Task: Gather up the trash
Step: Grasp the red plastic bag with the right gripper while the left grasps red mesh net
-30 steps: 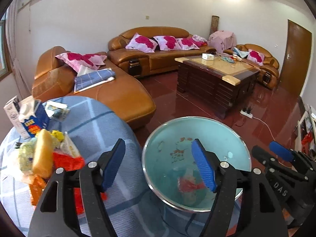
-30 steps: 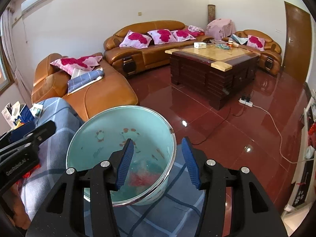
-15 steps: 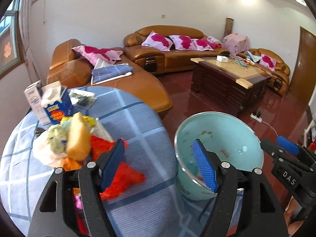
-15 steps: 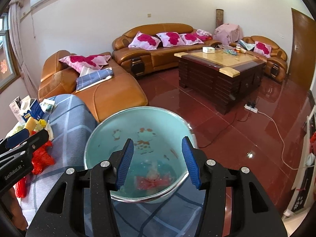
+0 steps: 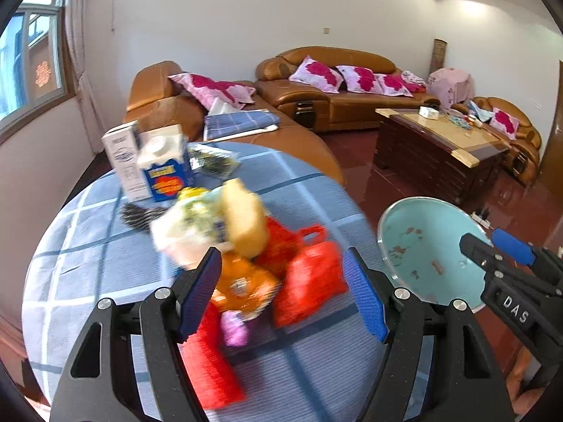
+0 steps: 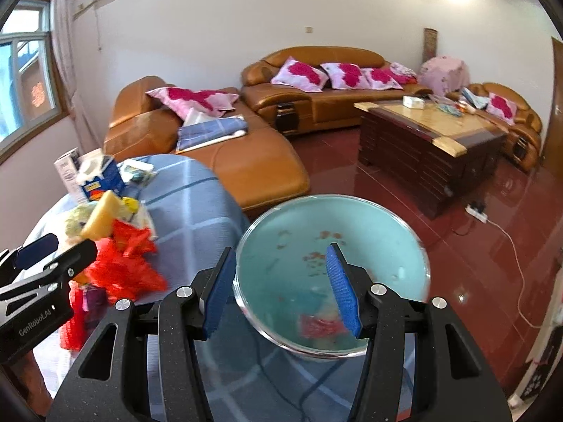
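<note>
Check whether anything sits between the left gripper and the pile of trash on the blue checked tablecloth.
Nothing visible does. The left gripper stands open right over the trash pile, with red bags and an orange wrapper showing between its fingers. The teal bin sits off to the right, clear of that path.

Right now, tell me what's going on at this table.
A person is clearing trash with a two-finger tool in each hand. The left tool hangs open over a heap of wrappers and red plastic bags on the blue checked tablecloth, gripping nothing. The right tool is open at the teal bucket beside the heap; the bucket's near rim sits between its pads, untouched. A red scrap already lies in the bucket. Most of the trash is on the table.
</note>
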Motion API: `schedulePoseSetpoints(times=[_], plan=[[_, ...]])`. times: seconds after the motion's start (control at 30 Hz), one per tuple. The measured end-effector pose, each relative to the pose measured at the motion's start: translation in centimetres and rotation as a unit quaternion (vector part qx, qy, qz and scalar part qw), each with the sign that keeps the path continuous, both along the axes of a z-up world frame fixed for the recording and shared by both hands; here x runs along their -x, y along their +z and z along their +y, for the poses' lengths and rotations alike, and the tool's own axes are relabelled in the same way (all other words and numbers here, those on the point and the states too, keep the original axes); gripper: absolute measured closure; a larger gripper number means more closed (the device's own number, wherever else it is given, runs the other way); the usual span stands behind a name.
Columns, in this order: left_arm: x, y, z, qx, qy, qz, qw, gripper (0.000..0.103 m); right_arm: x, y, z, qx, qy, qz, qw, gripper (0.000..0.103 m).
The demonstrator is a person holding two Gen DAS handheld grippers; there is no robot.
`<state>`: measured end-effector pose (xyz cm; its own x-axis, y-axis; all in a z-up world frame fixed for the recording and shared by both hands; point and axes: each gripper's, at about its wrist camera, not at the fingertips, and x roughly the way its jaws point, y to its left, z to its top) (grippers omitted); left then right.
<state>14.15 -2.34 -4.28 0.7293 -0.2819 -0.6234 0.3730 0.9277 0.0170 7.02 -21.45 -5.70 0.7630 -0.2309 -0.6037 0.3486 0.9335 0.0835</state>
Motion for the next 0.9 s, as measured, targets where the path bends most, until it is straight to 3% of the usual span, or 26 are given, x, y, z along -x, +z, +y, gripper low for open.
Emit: schedulePoseSetpoints(times=[0.37,0.47,0.6,0.77,0.9], plan=[[-0.3,-0.9,7.2,0.008,0.075,0.019,0.9970,0.033,-1.6,0.6,4.5,0.005,0.057,0.000,0.998,0.050],[-0.4,-1.3,8.7,0.006,0.093,0.023,0.9954,0.033,-2.2,0.8,5.4,-0.003,0.071,0.000,0.998,0.041],[-0.9,-2.2,10.4,0.002,0.115,0.037,0.9927,0.033,-3.1,1.1,7.2,-0.004,0.096,-0.005,0.995,0.040],[-0.9,-3.0,11.1,0.006,0.123,0.054,0.9909,0.033,-4.4,0.7,9.4,0.007,0.124,0.000,0.992,0.039],[-0.9,-3.1,10.6,0.004,0.113,0.054,0.9922,0.033,-6.2,-0.9,10.1,-0.005,0.137,0.033,0.990,0.040]])
